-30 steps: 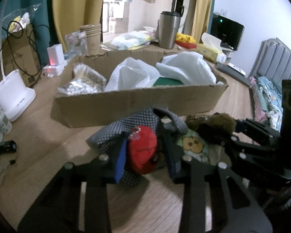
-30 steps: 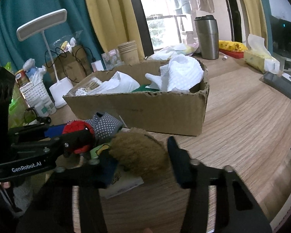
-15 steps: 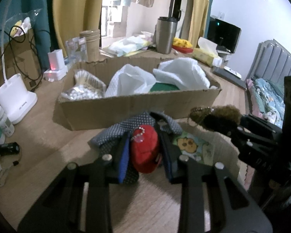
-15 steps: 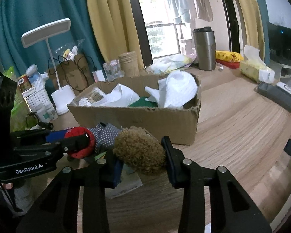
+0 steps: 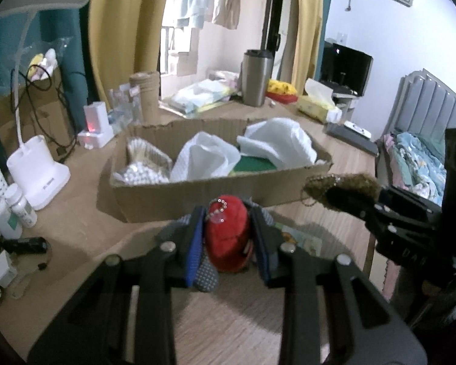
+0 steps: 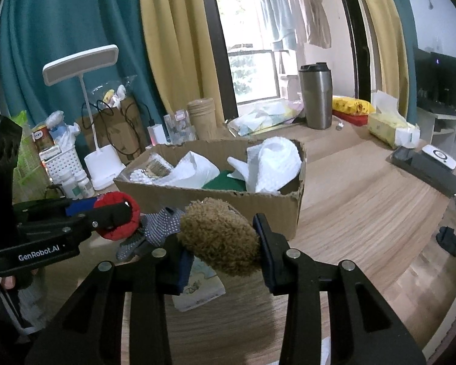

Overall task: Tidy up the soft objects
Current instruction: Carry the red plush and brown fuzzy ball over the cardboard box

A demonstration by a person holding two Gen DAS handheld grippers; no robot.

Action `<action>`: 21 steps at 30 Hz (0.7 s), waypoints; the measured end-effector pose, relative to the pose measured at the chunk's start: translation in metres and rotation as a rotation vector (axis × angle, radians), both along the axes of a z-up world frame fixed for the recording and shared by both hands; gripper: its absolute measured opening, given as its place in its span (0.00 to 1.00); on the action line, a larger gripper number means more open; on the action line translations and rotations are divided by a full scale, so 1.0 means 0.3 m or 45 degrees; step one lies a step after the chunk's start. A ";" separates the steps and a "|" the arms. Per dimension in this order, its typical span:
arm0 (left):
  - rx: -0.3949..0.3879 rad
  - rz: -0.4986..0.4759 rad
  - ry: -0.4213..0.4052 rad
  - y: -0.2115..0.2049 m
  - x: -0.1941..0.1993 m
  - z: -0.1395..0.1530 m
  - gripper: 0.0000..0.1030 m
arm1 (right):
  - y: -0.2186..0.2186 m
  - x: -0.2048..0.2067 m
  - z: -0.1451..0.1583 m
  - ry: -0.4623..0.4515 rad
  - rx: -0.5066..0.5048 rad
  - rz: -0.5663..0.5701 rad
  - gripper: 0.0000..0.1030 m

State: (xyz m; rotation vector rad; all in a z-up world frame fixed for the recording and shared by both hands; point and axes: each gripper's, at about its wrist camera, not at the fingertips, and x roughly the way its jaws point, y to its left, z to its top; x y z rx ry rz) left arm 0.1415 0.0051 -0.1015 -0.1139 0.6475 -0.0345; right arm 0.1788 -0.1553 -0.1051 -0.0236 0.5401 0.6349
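The left tool [image 5: 228, 234] is nearly closed, squeezing a small red plush toy [image 5: 227, 232] between its pads; the right tool [image 6: 220, 243] is pinched on a brown fuzzy plush ball [image 6: 220, 237], its jaws set a little wider. Both toys hang clear of the wooden tabletop [image 6: 364, 213], just in front of the open brown cardboard box [image 6: 215, 200], which already holds white cloths and a green one.

Both toys look light and squashy; they give under the pads, so a hold across the thick middle, as now, seems safest, and dropping them would do no harm.

The left wrist view shows a short bead chain on the red toy and another dangling off the brown ball, which could snag on the box rim. The right wrist view shows what the left half hides: a grey dotted fabric glove [image 6: 158, 228] and a printed flat packet [image 6: 197, 289] lying on the tabletop beneath the tools.
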 end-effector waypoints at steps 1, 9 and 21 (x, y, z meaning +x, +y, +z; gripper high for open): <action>-0.001 0.000 -0.005 0.001 -0.003 0.005 0.30 | 0.000 -0.002 0.005 -0.003 0.000 0.000 0.38; -0.001 0.004 -0.047 0.011 -0.034 0.046 0.30 | -0.001 -0.032 0.044 -0.041 0.005 -0.005 0.38; 0.017 0.016 -0.114 0.026 -0.064 0.115 0.30 | -0.010 -0.065 0.098 -0.090 0.017 -0.008 0.38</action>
